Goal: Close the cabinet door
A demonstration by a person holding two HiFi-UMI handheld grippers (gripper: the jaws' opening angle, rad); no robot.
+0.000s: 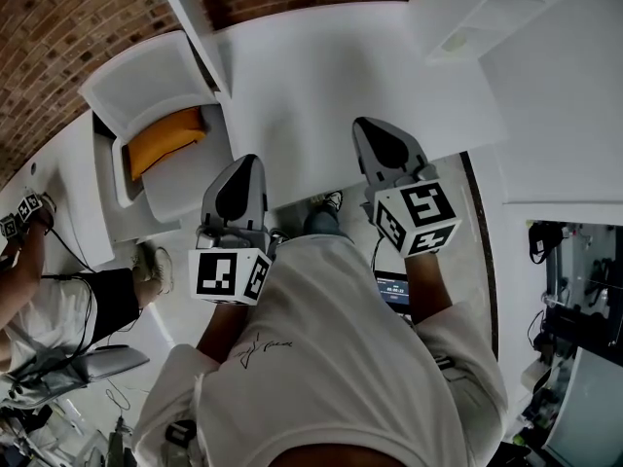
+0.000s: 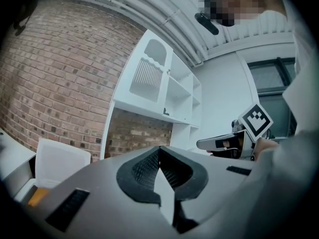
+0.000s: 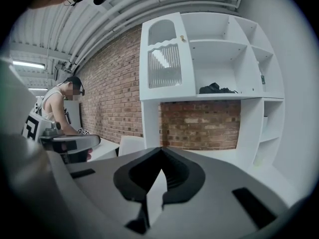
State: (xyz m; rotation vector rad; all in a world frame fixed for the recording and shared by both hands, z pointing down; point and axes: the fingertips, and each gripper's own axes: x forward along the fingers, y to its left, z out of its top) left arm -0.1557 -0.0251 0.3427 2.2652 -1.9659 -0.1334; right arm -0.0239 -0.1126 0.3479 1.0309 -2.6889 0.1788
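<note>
Cabinet door (image 3: 164, 68): white, arch-topped, ribbed panel

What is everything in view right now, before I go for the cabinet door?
cabinet door: one, white with ribbed pane, upper left of shelf unit
shelf unit: one, white, against brick wall
brick wall: one, red-brown, behind the shelves
dark bundle: one, black, on a shelf
counter: one, white, ahead
chair: one, white, left of counter
cushion: one, orange, in the chair
other person: one, pale top, far left
left gripper: one, grey, shut, empty
right gripper: one, grey, shut, empty
</note>
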